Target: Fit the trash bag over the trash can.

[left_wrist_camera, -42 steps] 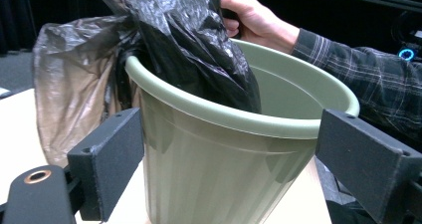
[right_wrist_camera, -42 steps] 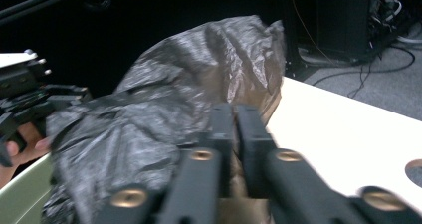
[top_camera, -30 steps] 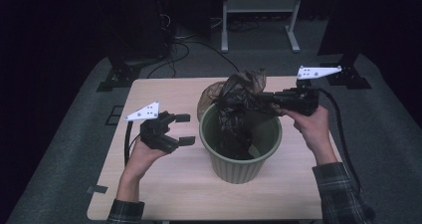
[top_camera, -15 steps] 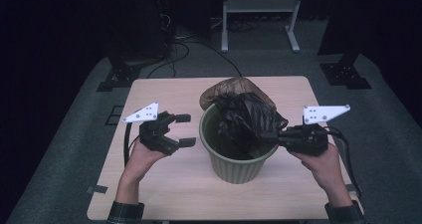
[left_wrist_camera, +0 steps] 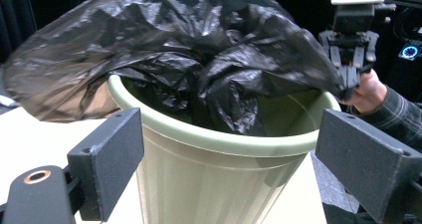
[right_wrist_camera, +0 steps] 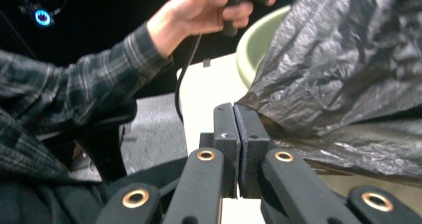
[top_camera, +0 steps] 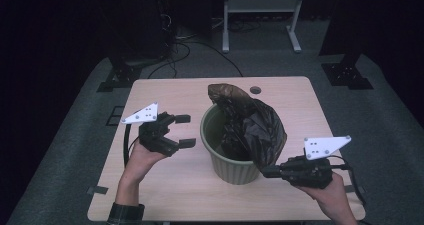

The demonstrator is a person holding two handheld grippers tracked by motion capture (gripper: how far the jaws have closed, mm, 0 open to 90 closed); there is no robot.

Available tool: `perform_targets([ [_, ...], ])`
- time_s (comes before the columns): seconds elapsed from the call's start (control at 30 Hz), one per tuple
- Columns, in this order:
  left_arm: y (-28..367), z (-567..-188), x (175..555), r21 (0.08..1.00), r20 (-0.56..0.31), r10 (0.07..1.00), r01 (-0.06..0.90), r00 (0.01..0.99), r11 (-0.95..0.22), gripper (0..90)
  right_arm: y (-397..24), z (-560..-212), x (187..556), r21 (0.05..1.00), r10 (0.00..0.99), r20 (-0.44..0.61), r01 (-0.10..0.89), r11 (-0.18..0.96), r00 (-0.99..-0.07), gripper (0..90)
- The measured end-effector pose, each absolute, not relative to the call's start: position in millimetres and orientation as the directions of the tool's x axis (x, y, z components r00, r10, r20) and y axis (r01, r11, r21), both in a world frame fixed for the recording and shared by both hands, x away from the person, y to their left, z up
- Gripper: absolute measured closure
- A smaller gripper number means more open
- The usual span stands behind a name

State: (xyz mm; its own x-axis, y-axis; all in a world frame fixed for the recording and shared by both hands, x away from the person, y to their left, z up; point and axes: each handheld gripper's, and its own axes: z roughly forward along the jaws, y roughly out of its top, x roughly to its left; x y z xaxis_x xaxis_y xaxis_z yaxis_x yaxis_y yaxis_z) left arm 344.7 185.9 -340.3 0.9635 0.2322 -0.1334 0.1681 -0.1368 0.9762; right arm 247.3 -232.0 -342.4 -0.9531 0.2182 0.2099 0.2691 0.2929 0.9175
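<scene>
A pale green ribbed bin (top_camera: 235,167) stands mid-table with a black plastic bag (top_camera: 255,127) partly inside it and bulging out over its right rim. My right gripper (top_camera: 266,172) is low at the bin's near right side, shut on the bag's edge. In the right gripper view its jaws (right_wrist_camera: 238,119) meet on the bag (right_wrist_camera: 338,59) film beside the bin's rim (right_wrist_camera: 254,45). My left gripper (top_camera: 185,130) hovers open just left of the bin and holds nothing. In the left gripper view its jaws (left_wrist_camera: 234,169) stand wide before the bin's wall (left_wrist_camera: 214,184), under the bag (left_wrist_camera: 199,50).
The wooden table (top_camera: 165,92) has a small round hole (top_camera: 255,90) near its far edge. Behind it on the dark floor are a metal stand (top_camera: 260,15), cables (top_camera: 185,42) and black stand bases (top_camera: 347,75). Bare tabletop lies on both sides of the bin.
My right gripper has swung from the bin's far right side to its near right and sunk, pulling the bag's edge out over the right rim. The left gripper has kept still.
</scene>
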Motion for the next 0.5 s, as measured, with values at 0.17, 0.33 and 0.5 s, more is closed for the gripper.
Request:
perform_targets([
  [0.17, 186.3, -340.0, 344.3, 0.977, -0.134, 0.233, 0.169, 0.963, -0.134, 10.2, -223.6, -359.9, 244.8, 0.892, 0.229, 0.219, 0.290, 0.348, -0.948, 89.0],
  [0.33, 185.7, -339.8, 343.5, 0.976, -0.133, 0.235, 0.168, 0.963, -0.136, 10.2, -218.8, -376.9, 248.2, 0.864, 0.243, 0.237, 0.318, 0.390, -0.941, 89.0],
  [0.5, 183.2, -336.3, 342.1, 0.977, -0.138, 0.238, 0.171, 0.961, -0.127, 10.2, -219.6, -381.0, 245.6, 0.844, 0.252, 0.237, 0.328, 0.425, -0.938, 80.6],
])
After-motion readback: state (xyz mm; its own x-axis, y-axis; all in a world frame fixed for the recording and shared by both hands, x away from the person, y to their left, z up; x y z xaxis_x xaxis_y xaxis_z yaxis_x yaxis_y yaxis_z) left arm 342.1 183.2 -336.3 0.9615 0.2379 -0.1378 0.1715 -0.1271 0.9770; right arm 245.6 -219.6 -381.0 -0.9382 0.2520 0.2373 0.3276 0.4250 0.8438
